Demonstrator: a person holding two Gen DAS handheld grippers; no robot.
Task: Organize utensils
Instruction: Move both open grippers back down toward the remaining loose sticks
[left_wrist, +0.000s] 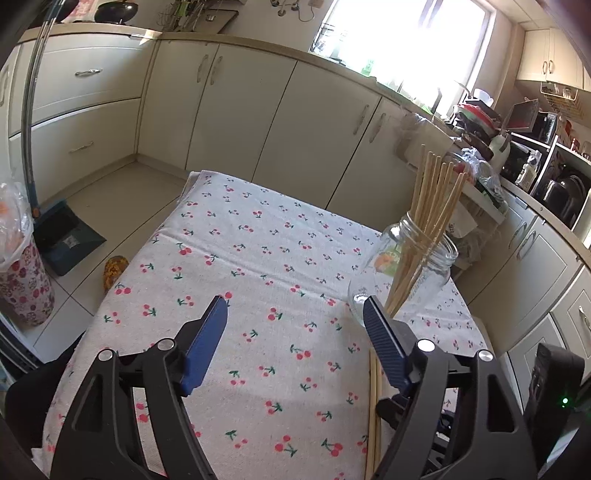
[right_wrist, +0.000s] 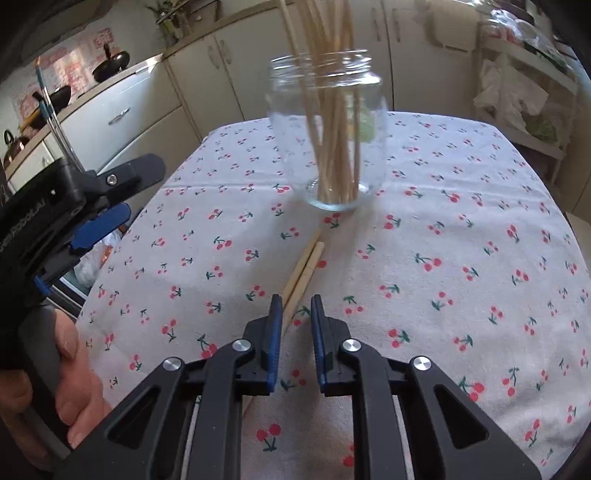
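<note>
the left gripper (left_wrist: 295, 306) hangs over the cherry-print cloth (left_wrist: 258, 258) with its jaws spread wide and nothing between them. a glass jar (left_wrist: 406, 266) stands just ahead of its right finger, holding a bundle of chopsticks (left_wrist: 436, 206). the right gripper (right_wrist: 297, 306) points down at the cloth, jaws a narrow gap apart, gripping nothing. two loose chopsticks (right_wrist: 304, 266) lie just ahead of its left finger, running under it; the jar stands further ahead.

One glass jar (right_wrist: 327, 133), two loose chopsticks (right_wrist: 303, 271), two grippers, one cherry-print tablecloth (right_wrist: 461, 258)
</note>
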